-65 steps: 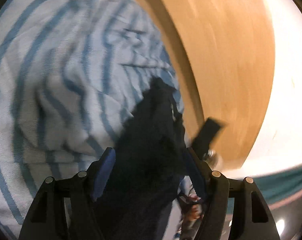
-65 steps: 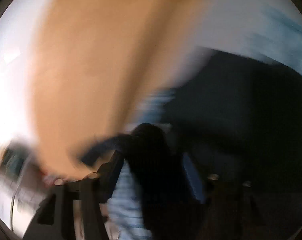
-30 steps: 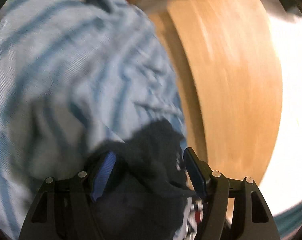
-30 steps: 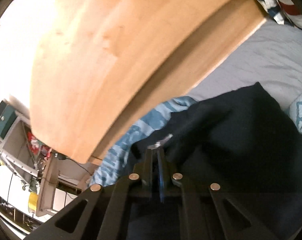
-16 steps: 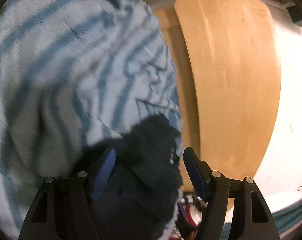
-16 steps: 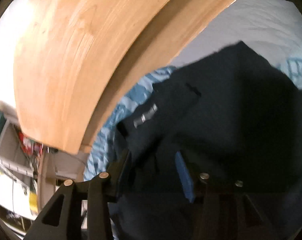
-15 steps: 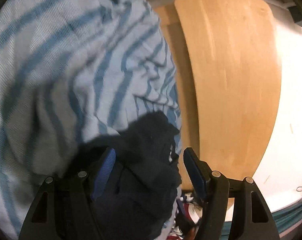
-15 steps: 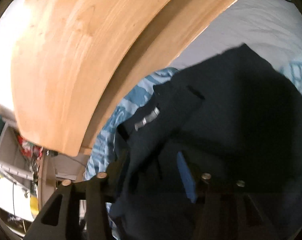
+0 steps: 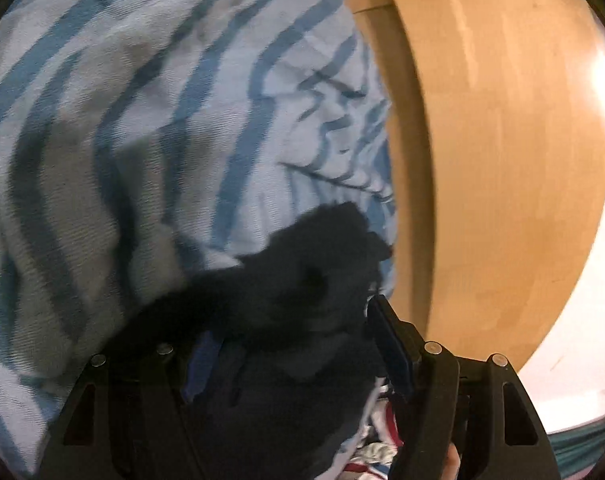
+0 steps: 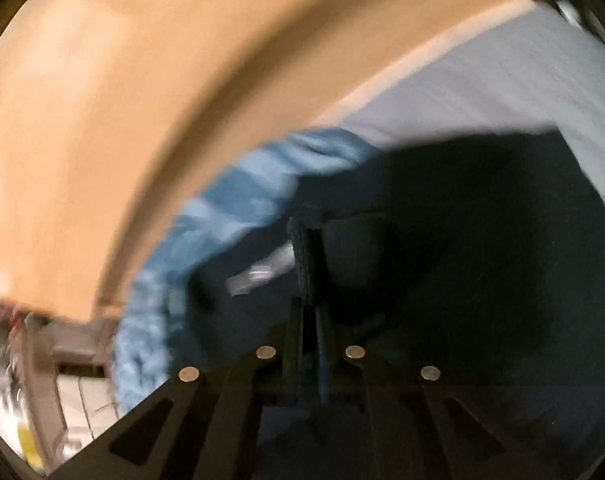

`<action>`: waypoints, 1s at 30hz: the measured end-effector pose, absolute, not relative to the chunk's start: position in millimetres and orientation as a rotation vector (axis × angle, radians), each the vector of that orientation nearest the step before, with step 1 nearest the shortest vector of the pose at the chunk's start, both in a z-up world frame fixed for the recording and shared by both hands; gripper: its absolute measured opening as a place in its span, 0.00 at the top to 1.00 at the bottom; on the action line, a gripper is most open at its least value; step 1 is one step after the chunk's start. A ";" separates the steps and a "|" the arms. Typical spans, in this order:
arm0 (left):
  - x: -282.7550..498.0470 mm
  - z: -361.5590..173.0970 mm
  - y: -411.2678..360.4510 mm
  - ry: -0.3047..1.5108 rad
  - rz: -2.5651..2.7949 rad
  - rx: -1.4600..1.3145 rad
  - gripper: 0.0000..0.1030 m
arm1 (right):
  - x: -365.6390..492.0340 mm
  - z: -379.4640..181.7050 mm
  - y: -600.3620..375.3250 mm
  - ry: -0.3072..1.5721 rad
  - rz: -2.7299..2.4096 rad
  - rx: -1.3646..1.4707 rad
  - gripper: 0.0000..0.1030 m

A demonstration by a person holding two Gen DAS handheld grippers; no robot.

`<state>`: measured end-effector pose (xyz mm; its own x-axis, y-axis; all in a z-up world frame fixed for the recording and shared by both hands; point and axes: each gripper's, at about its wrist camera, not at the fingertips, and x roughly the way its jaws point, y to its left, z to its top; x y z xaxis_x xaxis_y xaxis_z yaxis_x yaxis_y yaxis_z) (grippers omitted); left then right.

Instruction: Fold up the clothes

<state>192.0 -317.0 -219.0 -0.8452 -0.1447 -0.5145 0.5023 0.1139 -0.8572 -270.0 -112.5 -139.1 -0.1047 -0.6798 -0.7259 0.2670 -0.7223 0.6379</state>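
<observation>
In the left wrist view no writing could be read. A dark navy garment (image 9: 302,300) lay bunched between the fingers of the left gripper (image 9: 298,344), spilling forward over a blue-and-white striped cover (image 9: 162,120) that filled the left and far side. The jaws stood wide apart; whether the pads pressed the cloth could not be told, as the fabric hid the left pad. To the right ran a curved wooden board (image 9: 502,160), and beyond it a bright white floor (image 9: 574,340). Near the right finger, red-and-white patterned cloth (image 9: 378,452) peeked out below.

The right wrist view was blurred. A pale label (image 10: 262,272) sat on the dark garment (image 10: 462,260), its text unreadable. The right gripper (image 10: 308,264) pointed steeply down, its jaws having just closed, pinched together on a fold of the garment just right of the label. The striped cover (image 10: 230,216) showed at left under the wooden board (image 10: 142,100); a grey sheet (image 10: 502,88) lay far right.
</observation>
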 end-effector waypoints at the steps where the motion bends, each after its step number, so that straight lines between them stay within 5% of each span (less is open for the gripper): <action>1: 189.6 -219.6 -317.6 1.945 -1.786 0.327 0.31 | -266.8 -123.2 -110.5 -0.509 -1.856 1.442 0.94; 8: 208.9 -225.5 -323.7 1.966 -1.751 0.070 0.31 | -239.7 -43.9 -51.9 -0.638 -1.825 0.993 0.94; 10: 212.3 -231.6 -324.3 1.945 -1.742 0.071 0.31 | -237.5 -64.0 -25.5 -0.612 -1.924 1.048 0.91; 13: 212.2 -237.7 -324.1 1.924 -1.745 0.108 0.31 | -237.9 -125.5 8.7 -0.538 -2.067 1.288 0.68; 17: 205.5 -232.8 -323.0 1.885 -1.804 0.184 0.31 | -234.9 -208.7 44.5 -0.733 -1.924 1.624 0.68; 21: 199.2 -232.2 -322.0 1.879 -1.821 0.210 0.31 | -233.0 -201.4 48.4 -0.758 -1.938 1.540 0.52; 30: 184.9 -234.1 -327.9 1.925 -1.827 0.212 0.31 | -253.8 -176.5 -15.9 -0.598 -1.901 1.489 0.45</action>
<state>184.9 -327.9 -234.1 -0.8756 -0.2078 -0.4361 0.4246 0.0994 -0.8999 -253.8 -15.9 -176.5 -0.1512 -0.7226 -0.6745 0.2062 -0.6904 0.6934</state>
